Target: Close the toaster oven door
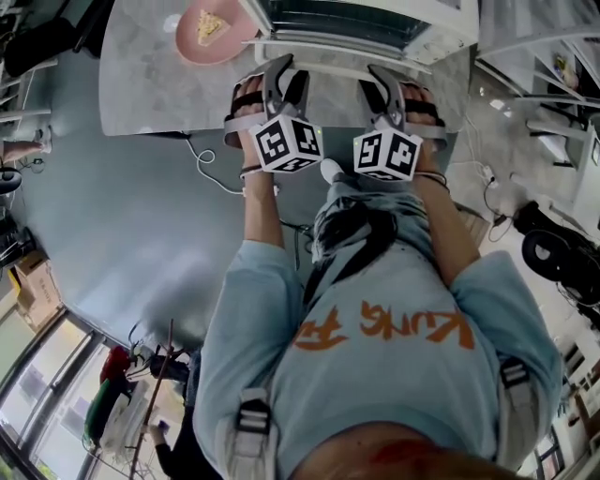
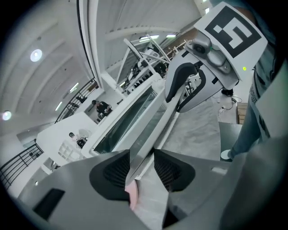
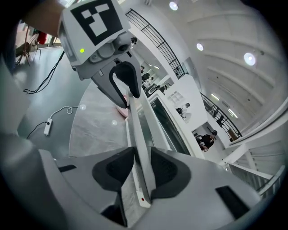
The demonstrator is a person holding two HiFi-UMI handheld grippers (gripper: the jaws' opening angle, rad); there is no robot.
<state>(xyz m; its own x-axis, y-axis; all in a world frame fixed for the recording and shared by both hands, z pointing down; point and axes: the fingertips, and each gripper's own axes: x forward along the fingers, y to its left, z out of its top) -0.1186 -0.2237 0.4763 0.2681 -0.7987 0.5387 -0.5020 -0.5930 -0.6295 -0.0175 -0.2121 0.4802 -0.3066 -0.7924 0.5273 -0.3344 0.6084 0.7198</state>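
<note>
The white toaster oven (image 1: 427, 33) stands at the table's far edge with its glass door (image 1: 337, 21) swung down toward me. Its long white handle bar (image 1: 328, 52) runs across the front. My left gripper (image 1: 281, 73) straddles the bar's left part; in the left gripper view the handle (image 2: 148, 134) lies against one pad with a sliver of gap at the other. My right gripper (image 1: 380, 82) sits on the bar's right part, and there the handle (image 3: 141, 152) fills the space between both pads.
A pink plate (image 1: 211, 33) with a piece of food sits on the grey marble table (image 1: 141, 84), left of the oven. A white cable and power strip (image 1: 211, 169) lie on the floor below the table's near edge. Shelving stands at the right.
</note>
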